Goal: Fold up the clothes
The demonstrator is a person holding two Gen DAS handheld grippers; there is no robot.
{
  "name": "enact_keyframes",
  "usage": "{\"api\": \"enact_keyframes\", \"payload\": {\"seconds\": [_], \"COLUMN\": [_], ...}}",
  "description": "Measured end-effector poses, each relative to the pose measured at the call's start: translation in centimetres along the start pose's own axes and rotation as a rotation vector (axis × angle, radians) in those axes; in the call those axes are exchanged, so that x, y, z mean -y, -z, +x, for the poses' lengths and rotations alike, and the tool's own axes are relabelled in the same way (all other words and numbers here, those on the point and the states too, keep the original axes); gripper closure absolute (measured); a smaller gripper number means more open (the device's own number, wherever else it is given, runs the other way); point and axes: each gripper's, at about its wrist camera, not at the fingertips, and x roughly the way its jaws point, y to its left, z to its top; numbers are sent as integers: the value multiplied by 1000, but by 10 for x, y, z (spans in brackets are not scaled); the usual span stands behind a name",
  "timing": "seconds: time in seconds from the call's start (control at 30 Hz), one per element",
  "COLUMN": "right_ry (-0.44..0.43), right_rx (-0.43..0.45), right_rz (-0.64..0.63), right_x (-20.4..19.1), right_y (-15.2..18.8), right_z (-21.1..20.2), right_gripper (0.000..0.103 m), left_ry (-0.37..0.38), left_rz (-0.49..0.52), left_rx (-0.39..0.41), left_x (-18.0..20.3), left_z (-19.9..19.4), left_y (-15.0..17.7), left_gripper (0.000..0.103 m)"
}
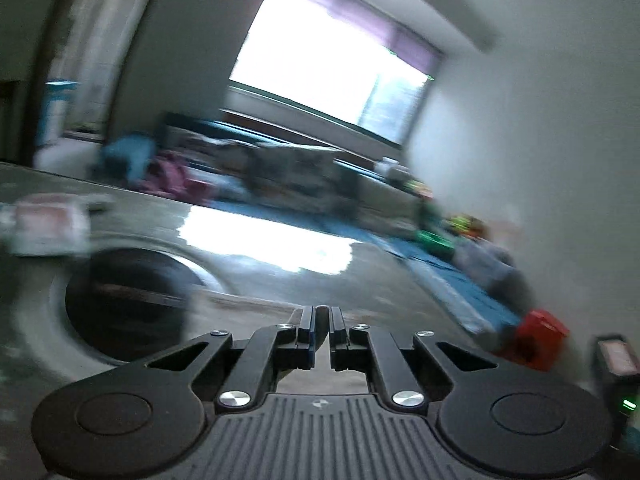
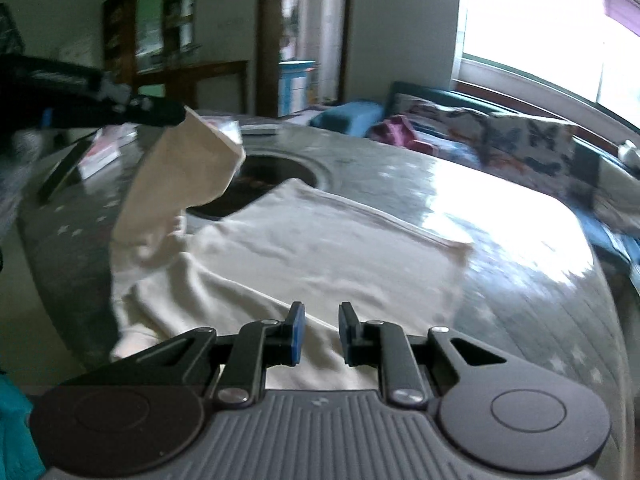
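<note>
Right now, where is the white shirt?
In the right wrist view, the white shirt lies spread on the grey table, one corner lifted at upper left by the left gripper.

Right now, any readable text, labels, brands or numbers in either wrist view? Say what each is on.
None can be read.
Small round emblem on the ribbed grey body of the right hand-held gripper: too small to read.
Flat pink-and-white packet on the glossy grey table: print blurred.
Dark device with a green light: blurred.
</note>
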Motion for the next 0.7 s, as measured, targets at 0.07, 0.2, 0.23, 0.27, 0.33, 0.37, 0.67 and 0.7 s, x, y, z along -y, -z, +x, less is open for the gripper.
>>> {"api": "enact_keyframes", "payload": {"seconds": [0.07, 0.2, 0.23, 0.27, 0.33, 0.37, 0.67, 0.7], "right_ry": [19, 59, 67, 75, 88, 92, 49, 36], "right_rx": [1, -4, -5, -7, -11, -14, -22, -24], "right_rz": [40, 83, 93, 104, 127, 136, 189, 194], "right_x": [11, 26, 29, 31, 36, 38, 36, 35], "right_y": [7, 19, 21, 23, 27, 29, 29, 28], "right_z": [-6, -13, -14, -15, -16, -16, -18, -17], "right_gripper": [85, 85, 85, 85, 85, 85, 85, 85], "left_ry": [61, 155, 175, 195, 231, 247, 233, 197], "left_rz": [28, 52, 58, 63, 86, 101, 161, 163], "left_rx": [-29, -112, -129, -145, -188, -215, -265, -258], "left_x": [19, 46, 51, 56, 65, 69, 41, 31], "left_z": [11, 39, 45, 51, 64, 70, 70, 67], "left_y": [8, 31, 37, 43, 55, 61, 67, 64], "left_gripper": [96, 96, 96, 95, 95, 94, 70, 71]}}
